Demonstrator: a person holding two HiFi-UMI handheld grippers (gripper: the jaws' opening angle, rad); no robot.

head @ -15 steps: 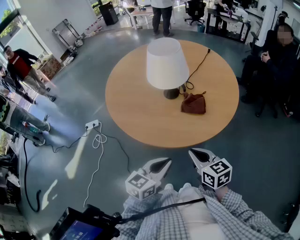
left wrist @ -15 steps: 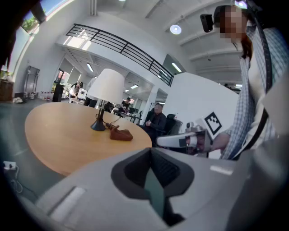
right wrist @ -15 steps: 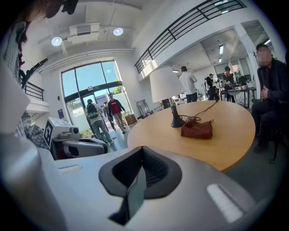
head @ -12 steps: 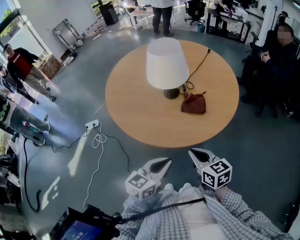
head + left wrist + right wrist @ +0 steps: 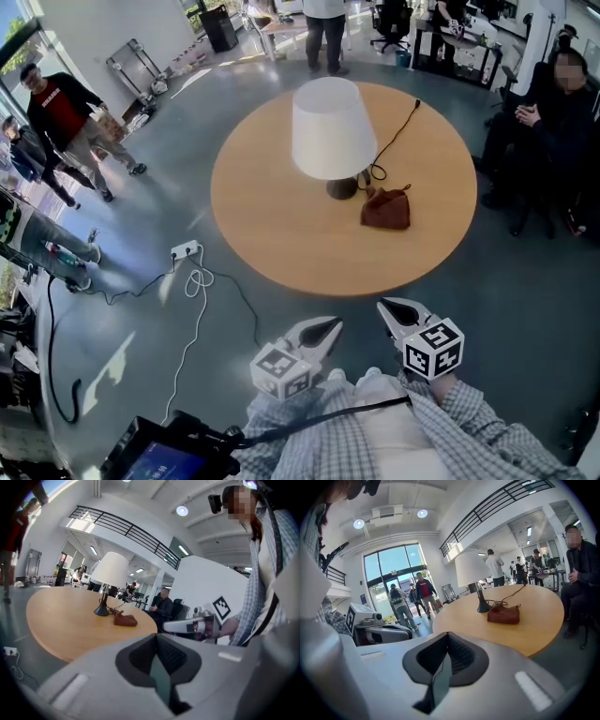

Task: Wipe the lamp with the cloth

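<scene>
Short of the near edge of the round table (image 5: pixel 272 234), over the floor, both grippers are held close to the person's torso. The left gripper (image 5: pixel 328 325) and the right gripper (image 5: pixel 391 307) sit side by side, apart from each other, each pointing toward the table and tilted slightly downward. Checked sleeves (image 5: pixel 487 422) lead back from them.

The hands are largely hidden behind the marker cubes in the head view. The lamp (image 5: pixel 333 127) stands near the table's centre; its white shade covers most of the dark base from above. A black cord (image 5: pixel 398 127) runs from the base toward the far edge, where its end cannot be made out.

Left gripper: jaws pressed together, nothing between them, touching nothing. Right gripper: jaws pressed together, likewise empty and clear of the table.

The cloth (image 5: pixel 386 208), brown and crumpled, lies on the table just beside the lamp base, on the side toward the right edge. Contact between cloth and base cannot be determined.
</scene>
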